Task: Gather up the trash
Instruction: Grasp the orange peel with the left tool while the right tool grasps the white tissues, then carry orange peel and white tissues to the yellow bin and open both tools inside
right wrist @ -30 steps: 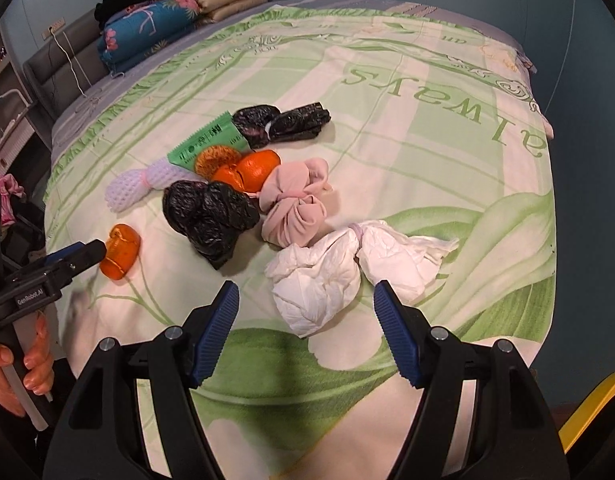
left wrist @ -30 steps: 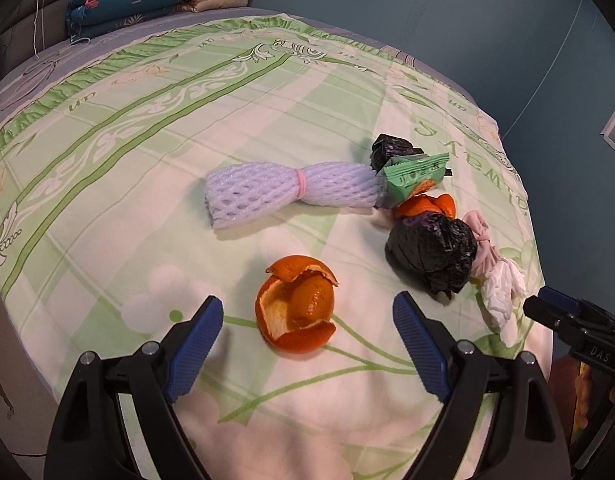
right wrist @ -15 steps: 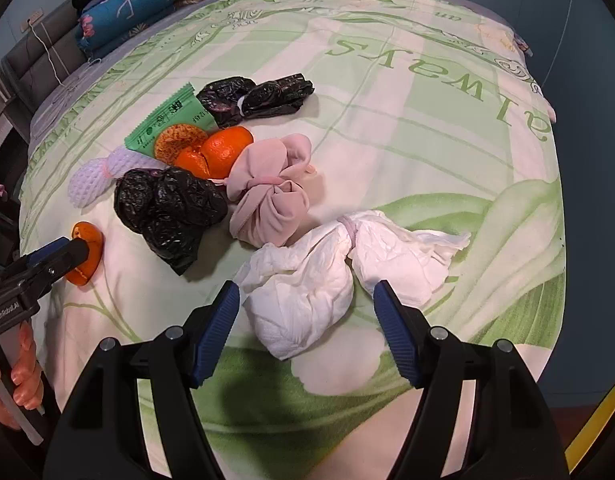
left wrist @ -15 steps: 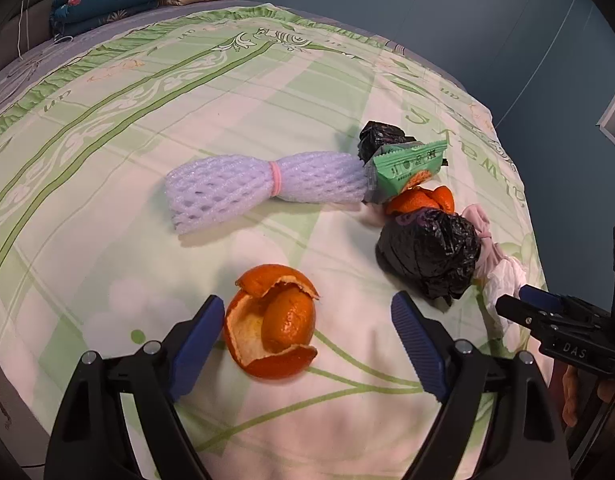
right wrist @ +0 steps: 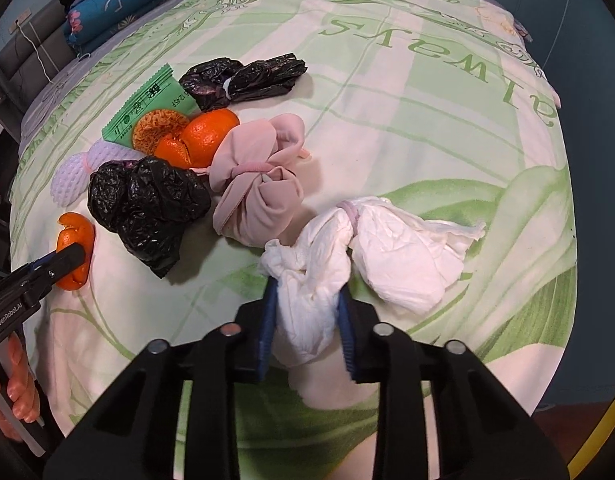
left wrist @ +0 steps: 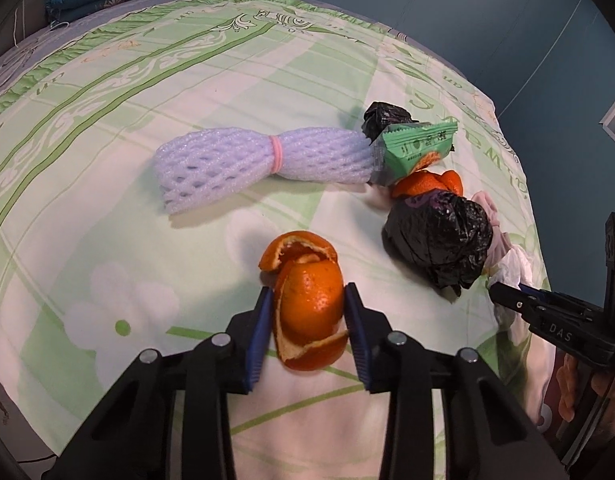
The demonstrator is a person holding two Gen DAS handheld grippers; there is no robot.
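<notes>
On the green flowered bedspread point(left wrist: 107, 120) lies a curled orange peel point(left wrist: 303, 256). My left gripper point(left wrist: 307, 291) is closing on it, both blue pads pressed against its sides. The right wrist view shows that same peel point(right wrist: 73, 226) at the far left, in the left gripper point(right wrist: 73, 256). A white crumpled paper bundle point(right wrist: 403, 256), tied in the middle, lies near the bed's front edge. My right gripper point(right wrist: 306, 285) is shut on its left lobe.
A trash pile lies between the grippers: a black bag point(right wrist: 147, 204), a pink cloth bundle point(right wrist: 255, 184), more orange peel point(right wrist: 203, 136), a green wrapper point(left wrist: 415, 144), a white foam net point(left wrist: 259, 160) and a second black bag point(right wrist: 243, 76). Folded blankets point(right wrist: 115, 0) lie at the bed's head.
Both grippers came down onto the bed and went from wide open to closed, the left around the orange peel and the right around the white paper bundle.
</notes>
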